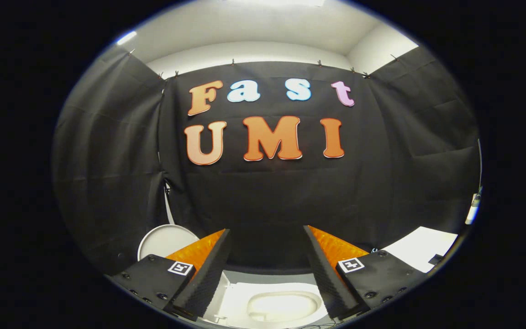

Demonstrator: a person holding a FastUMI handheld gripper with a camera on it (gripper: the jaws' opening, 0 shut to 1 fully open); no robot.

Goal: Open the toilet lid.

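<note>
White and very bright, the toilet (pixel 244 304) sits low down between the two fingers of the claw (pixel 266 229), and we are looking at it from above. On its top is an oval shape (pixel 286 305). The light on it is so strong that we cannot tell if this is the lid lying shut or the seat around an open bowl. So we cannot say if anything is in the bowl either. The claw is wide open and holds nothing. Its fingers stand well apart, one on each side of the toilet and above it. We think it is held this way so the toilet stays in sight between the fingers. Behind the left finger is a round white thing (pixel 165 241). It leans by the black cloth wall (pixel 267 196), and we cannot tell what it is. Off past the right finger is a flat white counter (pixel 420 246).
</note>
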